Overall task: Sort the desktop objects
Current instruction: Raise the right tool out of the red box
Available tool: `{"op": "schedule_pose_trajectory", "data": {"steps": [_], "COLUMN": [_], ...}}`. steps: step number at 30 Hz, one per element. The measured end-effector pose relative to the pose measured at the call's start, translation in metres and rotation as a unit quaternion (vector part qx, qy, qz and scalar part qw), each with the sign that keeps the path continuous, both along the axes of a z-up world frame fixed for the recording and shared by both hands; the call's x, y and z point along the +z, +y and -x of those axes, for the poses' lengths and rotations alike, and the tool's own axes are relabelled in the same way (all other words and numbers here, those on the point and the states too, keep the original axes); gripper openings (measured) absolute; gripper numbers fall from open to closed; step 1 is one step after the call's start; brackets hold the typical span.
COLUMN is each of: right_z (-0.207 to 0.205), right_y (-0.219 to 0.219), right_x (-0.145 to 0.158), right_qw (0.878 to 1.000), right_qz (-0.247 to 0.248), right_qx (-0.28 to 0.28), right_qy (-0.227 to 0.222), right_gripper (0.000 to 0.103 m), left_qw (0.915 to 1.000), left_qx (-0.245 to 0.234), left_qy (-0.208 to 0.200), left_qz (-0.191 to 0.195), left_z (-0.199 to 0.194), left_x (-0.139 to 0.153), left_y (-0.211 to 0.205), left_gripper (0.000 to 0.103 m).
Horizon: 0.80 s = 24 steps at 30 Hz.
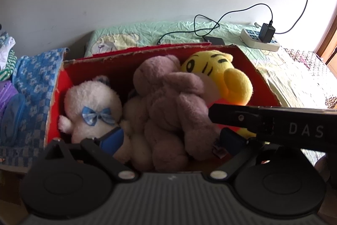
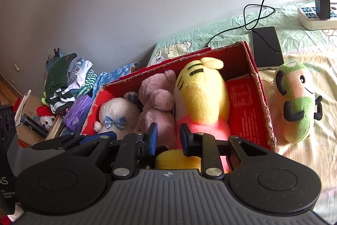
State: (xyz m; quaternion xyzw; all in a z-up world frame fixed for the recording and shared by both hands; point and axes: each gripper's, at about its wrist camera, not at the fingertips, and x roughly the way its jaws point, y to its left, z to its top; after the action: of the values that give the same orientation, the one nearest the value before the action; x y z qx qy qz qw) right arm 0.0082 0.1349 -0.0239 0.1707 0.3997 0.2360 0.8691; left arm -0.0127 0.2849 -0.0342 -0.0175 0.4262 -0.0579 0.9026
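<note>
A red cardboard box (image 1: 261, 77) (image 2: 261, 98) on the bed holds three plush toys. They are a white bear with a blue bow (image 1: 92, 102) (image 2: 118, 113), a mauve bear (image 1: 168, 98) (image 2: 155, 102) and a yellow tiger (image 1: 210, 64) (image 2: 200, 94). My left gripper (image 1: 172, 137) hangs open over the box's near side, its blue pads standing wide on either side of the mauve bear. My right gripper (image 2: 168, 136) is shut above the tiger's lower body, with nothing seen between its pads. A green-and-peach plush (image 2: 299, 102) lies on the bed, right of the box.
A power strip (image 2: 316, 18) with a black charger, its looping cable and a dark flat device (image 2: 267, 47) lie behind the box. Folded clothes (image 2: 67, 81), a blue patterned cloth (image 1: 35, 81) and a purple pack (image 2: 78, 113) crowd the left side.
</note>
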Motion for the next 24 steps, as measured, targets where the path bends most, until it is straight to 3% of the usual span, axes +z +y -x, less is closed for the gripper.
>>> {"op": "schedule_pose_trajectory", "data": {"steps": [24], "right_z": [0.013], "right_y": [-0.015], "right_x": [0.001], "right_qw": [1.000], "right_qz": [-0.026], "right_qx": [-0.016], "right_qy": [0.001], "right_gripper": [0.026], "left_qw": [0.9994], "left_qx": [0.011], "left_qy": [0.024], "left_qz": [-0.023], "left_z": [0.002], "left_x": [0.001], "left_y": [-0.004], "left_gripper": [0.099]}}
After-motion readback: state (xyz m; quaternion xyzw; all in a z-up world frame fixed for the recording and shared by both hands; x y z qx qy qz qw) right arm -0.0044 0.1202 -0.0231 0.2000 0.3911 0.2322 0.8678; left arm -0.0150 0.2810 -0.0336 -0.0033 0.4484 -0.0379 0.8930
